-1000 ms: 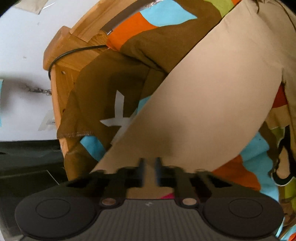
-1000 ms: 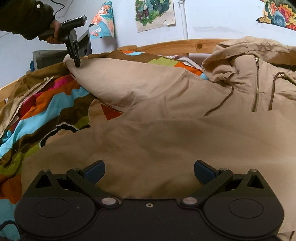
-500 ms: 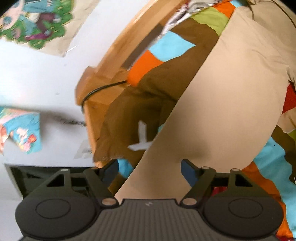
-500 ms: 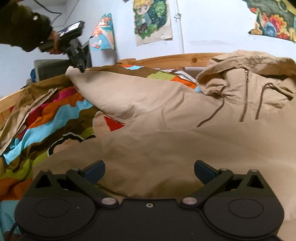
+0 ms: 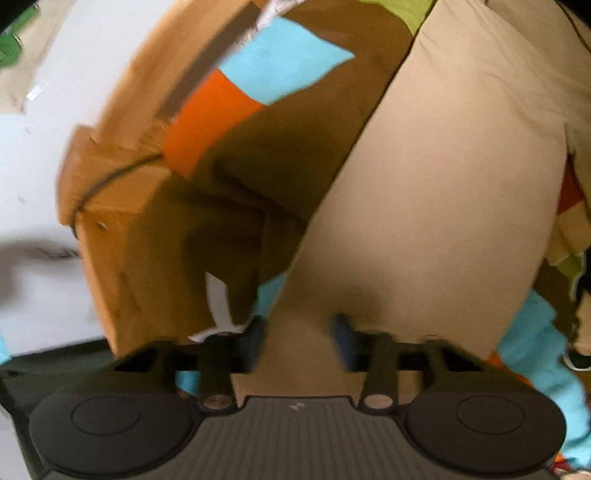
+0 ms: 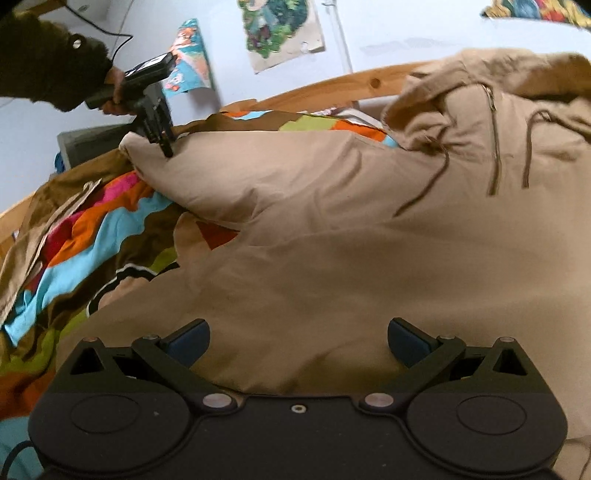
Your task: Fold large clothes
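Tan hooded jacket [image 6: 332,236] sprawls across the striped bedspread [image 6: 96,236]; left gripper [image 5: 299,332], fingers half-closed astride the sleeve end, readies a fold, while the right gripper [image 6: 297,338] gapes wide, empty, above the hem.

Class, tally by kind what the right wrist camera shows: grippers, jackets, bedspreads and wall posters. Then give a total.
Grippers: 2, left gripper and right gripper
jacket: 1
bedspread: 1
wall posters: 3
Total: 7
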